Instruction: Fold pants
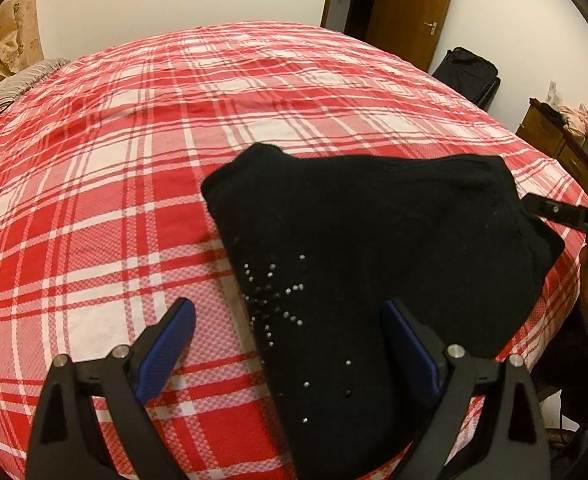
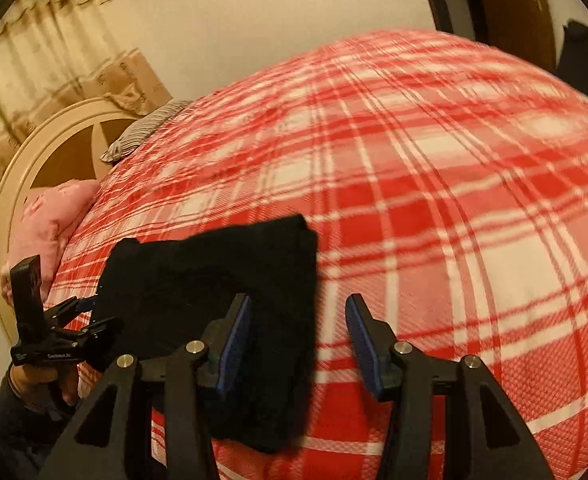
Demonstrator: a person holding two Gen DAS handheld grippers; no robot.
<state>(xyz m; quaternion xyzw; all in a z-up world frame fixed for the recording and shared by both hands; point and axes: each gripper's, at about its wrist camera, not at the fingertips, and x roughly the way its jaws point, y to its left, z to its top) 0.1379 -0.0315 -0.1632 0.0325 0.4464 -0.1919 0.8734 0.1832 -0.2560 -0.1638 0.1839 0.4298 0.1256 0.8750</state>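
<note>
The black pants [image 1: 374,248] lie folded into a compact bundle on the red plaid bedspread [image 1: 114,184], with silver studs on the near side. My left gripper [image 1: 288,312] hovers open and wide over the bundle's near left edge, its pads off the cloth. One finger [image 1: 550,210] of my right gripper reaches the bundle's right corner. In the blurred right wrist view, my right gripper [image 2: 299,308] stands open astride the right edge of the pants [image 2: 214,272]. A hand holds the left gripper [image 2: 96,314] at their left edge.
A striped pillow [image 1: 18,84] and a pink pillow [image 2: 50,220] lie by the cream headboard [image 2: 22,168]. Behind the bed are a wooden door [image 1: 410,4], a black bag [image 1: 470,72] and a wooden dresser [image 1: 554,140]. Bedspread stretches far beyond the pants.
</note>
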